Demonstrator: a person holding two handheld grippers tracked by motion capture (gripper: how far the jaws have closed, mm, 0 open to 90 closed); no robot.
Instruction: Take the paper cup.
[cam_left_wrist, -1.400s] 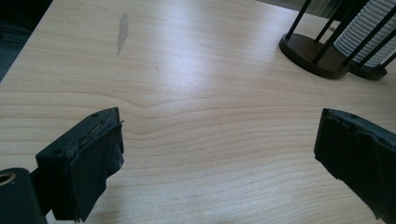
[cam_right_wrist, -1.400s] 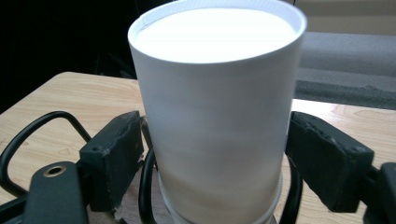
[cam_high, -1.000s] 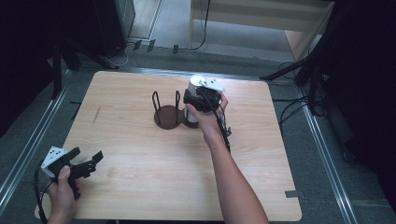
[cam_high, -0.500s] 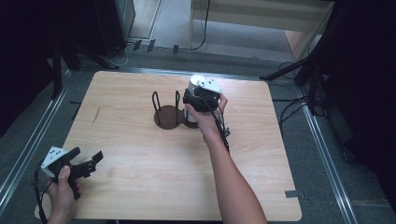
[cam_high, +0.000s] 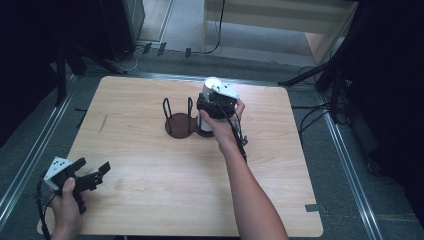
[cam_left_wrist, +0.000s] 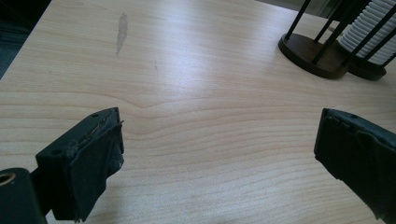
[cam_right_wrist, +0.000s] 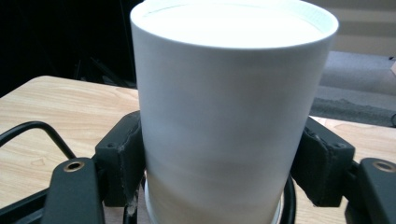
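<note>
A white cup (cam_right_wrist: 229, 93) stands upright between the two black pads of my right gripper (cam_right_wrist: 219, 172), which press on its sides. The jaws have just been closing on it. Under it shows the rim of another white cup (cam_right_wrist: 212, 217). In the high view my right gripper (cam_high: 215, 104) holds this cup (cam_high: 210, 86) over the right half of a dark rack (cam_high: 179, 125) with black upright rods, mid-table. The left gripper view has the rack (cam_left_wrist: 310, 53) with a ribbed stack of white cups (cam_left_wrist: 369, 28) far off. My left gripper (cam_high: 94, 169) is open near the front left corner, holding nothing.
The wooden table (cam_high: 150, 190) has a grey scuff (cam_high: 103, 123) at its left. Metal rails (cam_high: 30, 160) run along both sides. Cables (cam_high: 320, 112) lie on the floor at the right and behind. A pale wooden bench (cam_high: 280, 20) stands beyond the table.
</note>
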